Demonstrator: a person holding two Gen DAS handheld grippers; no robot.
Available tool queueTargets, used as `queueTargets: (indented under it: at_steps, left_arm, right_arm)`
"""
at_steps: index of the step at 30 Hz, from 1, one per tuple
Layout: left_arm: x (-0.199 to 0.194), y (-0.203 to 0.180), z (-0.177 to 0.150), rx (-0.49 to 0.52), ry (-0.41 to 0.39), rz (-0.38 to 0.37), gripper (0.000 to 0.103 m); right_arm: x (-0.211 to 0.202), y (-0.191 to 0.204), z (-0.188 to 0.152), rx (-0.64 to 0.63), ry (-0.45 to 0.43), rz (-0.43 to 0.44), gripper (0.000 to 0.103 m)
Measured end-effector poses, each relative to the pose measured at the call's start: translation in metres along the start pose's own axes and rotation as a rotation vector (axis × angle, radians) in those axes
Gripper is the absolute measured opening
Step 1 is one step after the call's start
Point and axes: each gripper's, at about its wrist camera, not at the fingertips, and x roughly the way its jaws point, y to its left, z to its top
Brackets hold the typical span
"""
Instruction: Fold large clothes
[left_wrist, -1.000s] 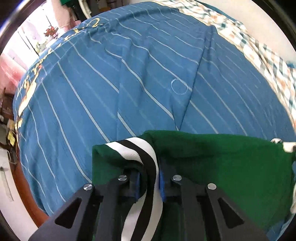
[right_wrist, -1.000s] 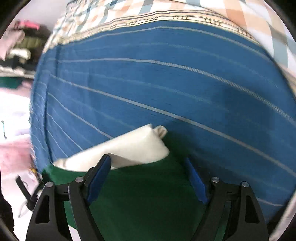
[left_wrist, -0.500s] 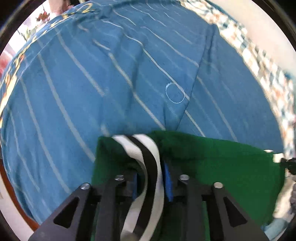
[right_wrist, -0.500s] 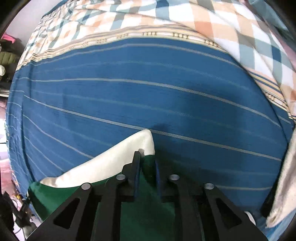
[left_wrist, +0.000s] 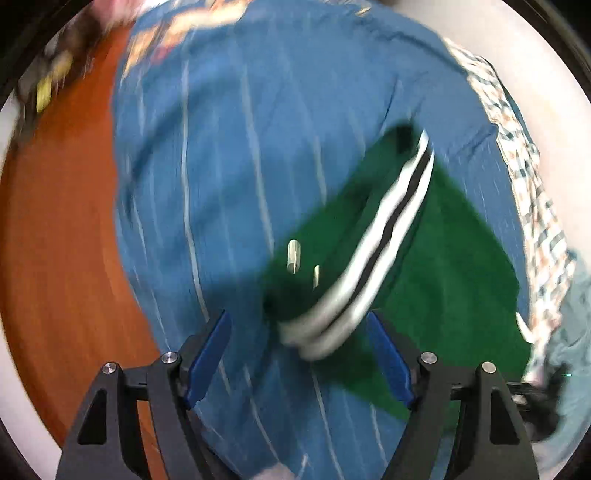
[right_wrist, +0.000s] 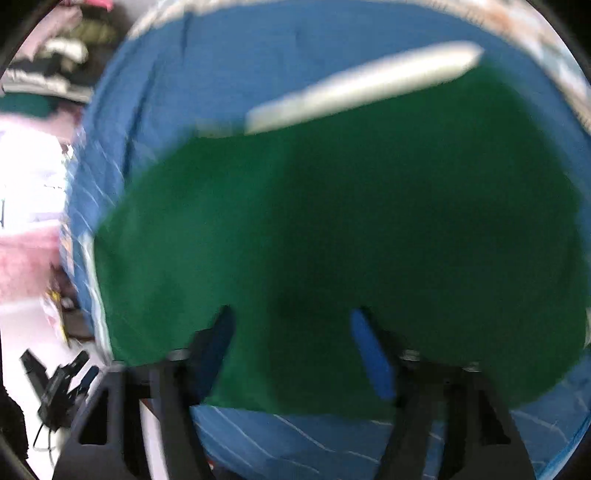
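The left gripper (left_wrist: 299, 354) had let go of the black-and-white striped band (left_wrist: 373, 266), which a second earlier was clamped between its pads. Its jaws were opening, with nothing pressed between them; the band lay beyond the tips at centre right of the left wrist view.

The right gripper (right_wrist: 291, 343) had likewise released the green garment (right_wrist: 332, 221). Half a second earlier its jaws were nearly together on the fabric; now they were opening, and the green cloth lay beneath and beyond them, unpinched as far as the blur allowed.

The garment rested on the blue striped bedcover (left_wrist: 229, 166), filling most of the right wrist view, with a cream panel (right_wrist: 365, 85) at the upper right. Judged from this, one fold had been laid down and released.
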Motion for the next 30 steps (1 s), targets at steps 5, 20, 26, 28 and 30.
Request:
queueTargets:
  at_steps: [5, 20, 26, 28, 30]
  left_arm:
    - [0.042, 0.001, -0.025, -0.15, 0.028, -0.197, 0.073]
    - [0.03, -0.053, 0.048, -0.043, -0.251, -0.15, 0.029]
    - [-0.009, -0.029, 0.089, 0.029, -0.337, -0.185, 0.026]
    - [0.006, -0.019, 0.102, 0.028, -0.293, -0.231, 0.028]
    - [0.035, -0.015, 0.111, 0.027, -0.219, -0.224, 0.037]
  right_arm:
    - [0.041, -0.005, -0.005, 0.077, 0.013, -0.06, 0.052]
    - [-0.01, -0.065, -0.045, 0.27, -0.01, 0.072, 0.053]
    - [-0.02, -0.061, -0.048, 0.27, -0.021, 0.109, 0.053]
    - [-0.019, -0.058, -0.047, 0.269, -0.023, 0.129, 0.053]
    - [-0.015, -0.057, -0.045, 0.278, -0.022, 0.135, 0.053]
